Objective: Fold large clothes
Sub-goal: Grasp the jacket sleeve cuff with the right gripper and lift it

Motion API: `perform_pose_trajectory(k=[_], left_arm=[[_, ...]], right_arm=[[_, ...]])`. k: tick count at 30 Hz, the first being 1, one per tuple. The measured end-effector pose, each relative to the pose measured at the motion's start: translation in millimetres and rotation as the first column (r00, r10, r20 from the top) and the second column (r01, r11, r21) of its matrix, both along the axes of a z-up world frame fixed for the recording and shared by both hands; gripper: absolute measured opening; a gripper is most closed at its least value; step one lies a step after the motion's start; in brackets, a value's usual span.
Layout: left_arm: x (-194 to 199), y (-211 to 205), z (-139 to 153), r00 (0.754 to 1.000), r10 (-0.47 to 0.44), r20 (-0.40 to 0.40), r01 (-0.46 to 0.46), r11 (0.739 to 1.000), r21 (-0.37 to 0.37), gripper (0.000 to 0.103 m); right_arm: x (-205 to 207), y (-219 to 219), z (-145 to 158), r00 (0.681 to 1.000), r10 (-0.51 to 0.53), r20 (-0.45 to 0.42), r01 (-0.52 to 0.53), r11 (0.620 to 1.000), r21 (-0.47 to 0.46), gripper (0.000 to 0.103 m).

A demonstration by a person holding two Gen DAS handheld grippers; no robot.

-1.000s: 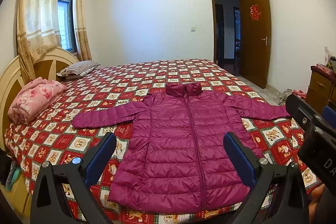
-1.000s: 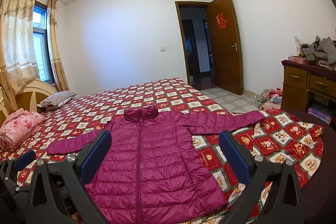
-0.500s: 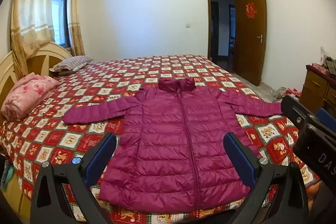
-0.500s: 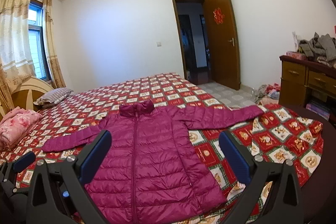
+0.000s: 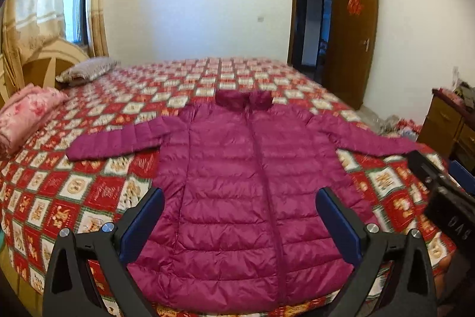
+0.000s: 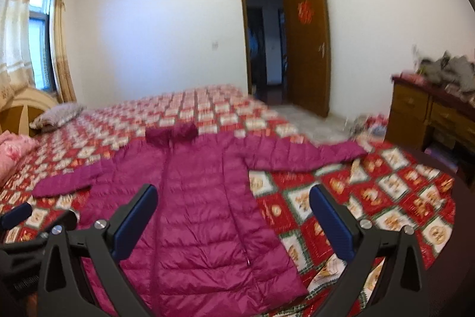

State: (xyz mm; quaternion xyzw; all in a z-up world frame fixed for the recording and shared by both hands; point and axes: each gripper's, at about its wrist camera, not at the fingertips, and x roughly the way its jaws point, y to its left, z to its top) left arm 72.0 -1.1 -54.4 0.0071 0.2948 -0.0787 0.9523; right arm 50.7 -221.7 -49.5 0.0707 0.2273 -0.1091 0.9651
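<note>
magenta quilted nylon fills the space ahead of both tools: the puffer jacket [image 5: 252,183] lies flat and zipped on the patchwork bedspread [image 5: 98,192], front side up, hem nearest the jaws and collar [image 5: 243,100] farthest out. its long axis, along the zip, runs straight away from the jaws, while the two sleeves stretch out crosswise, one to each side.

the left gripper [image 5: 240,225] hovers above the hem with its jaws spread wide and nothing between them; the jacket's body sits framed in the gap, the zip just inside the right-hand finger. the left sleeve [image 5: 115,141] lies ahead and off to the left of those jaws, well apart from them.

the right gripper [image 6: 234,225] is likewise released and empty. it sits further to the jacket's right side: the side edge of the body runs up between its jaws, with bare bedspread ahead of its right finger. the right sleeve [image 6: 308,156] lies ahead of and beyond those jaws, cuff pointing away toward the dresser [image 6: 430,115].

neither tool touches the cloth, so folding looks not yet begun. judging by the layout, each sleeve is nearer its same-side tool, and a first fold would likely bring a sleeve across the zip line. the right wrist view is blurred, so fine detail at the cuff cannot be told.
</note>
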Motion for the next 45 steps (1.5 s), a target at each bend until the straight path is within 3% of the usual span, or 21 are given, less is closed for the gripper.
perform_pose_trajectory(k=[3, 9, 14, 18, 22, 25, 27, 28, 31, 32, 33, 38, 41, 45], left_arm=[[28, 7, -15, 0.999, 0.015, -0.03, -0.014, 0.999, 0.041, 0.102], [104, 33, -34, 0.995, 0.079, -0.057, -0.073, 0.991, 0.114, 0.102], [168, 45, -53, 0.994, 0.102, -0.044, -0.095, 0.986, 0.137, 0.102], [210, 49, -77, 0.991, 0.127, -0.045, -0.117, 0.976, 0.183, 0.102], [238, 54, -98, 0.987, 0.148, -0.07, -0.134, 0.976, 0.169, 0.102], [252, 58, -113, 0.982, 0.166, -0.087, -0.151, 0.976, 0.155, 0.102], [259, 59, -126, 0.979, 0.175, -0.104, -0.158, 0.976, 0.153, 0.102], [261, 59, -130, 0.978, 0.176, -0.115, -0.157, 0.975, 0.157, 0.102], [271, 64, -146, 0.965, 0.171, -0.198, -0.146, 0.98, 0.137, 0.102], [271, 68, -147, 0.962, 0.168, -0.213, -0.146, 0.983, 0.116, 0.102], [272, 70, -149, 0.961, 0.165, -0.222, -0.146, 0.984, 0.098, 0.102], [275, 77, -155, 0.953, 0.152, -0.261, -0.151, 0.988, 0.024, 0.102], [276, 74, -157, 0.953, 0.157, -0.259, -0.151, 0.988, 0.043, 0.102], [276, 75, -157, 0.954, 0.156, -0.257, -0.151, 0.988, 0.037, 0.102]], right_arm=[[18, -32, -10, 0.999, -0.02, -0.035, 0.021, 0.999, 0.043, 0.103], [60, -152, -29, 0.974, -0.201, -0.105, 0.218, 0.958, 0.184, 0.101], [98, -264, -61, 0.908, -0.384, -0.167, 0.419, 0.841, 0.344, 0.092], [117, -317, -90, 0.844, -0.48, -0.24, 0.536, 0.733, 0.419, 0.084], [141, -333, -104, 0.796, -0.525, -0.302, 0.605, 0.71, 0.361, 0.08], [150, -335, -111, 0.789, -0.522, -0.325, 0.613, 0.702, 0.361, 0.064], [155, -345, -118, 0.782, -0.521, -0.343, 0.623, 0.686, 0.377, 0.041], [156, -347, -122, 0.79, -0.507, -0.344, 0.612, 0.678, 0.407, 0.037], [157, -348, -122, 0.803, -0.504, -0.317, 0.595, 0.701, 0.393, 0.031], [158, -348, -121, 0.811, -0.498, -0.307, 0.584, 0.718, 0.379, 0.019], [159, -349, -120, 0.825, -0.479, -0.3, 0.563, 0.735, 0.376, 0.018], [160, -339, -93, 0.845, -0.462, -0.268, 0.53, 0.789, 0.311, 0.011], [167, -326, -70, 0.883, -0.414, -0.222, 0.466, 0.83, 0.306, 0.011], [189, -276, -25, 0.946, -0.288, -0.15, 0.319, 0.909, 0.269, 0.011]])
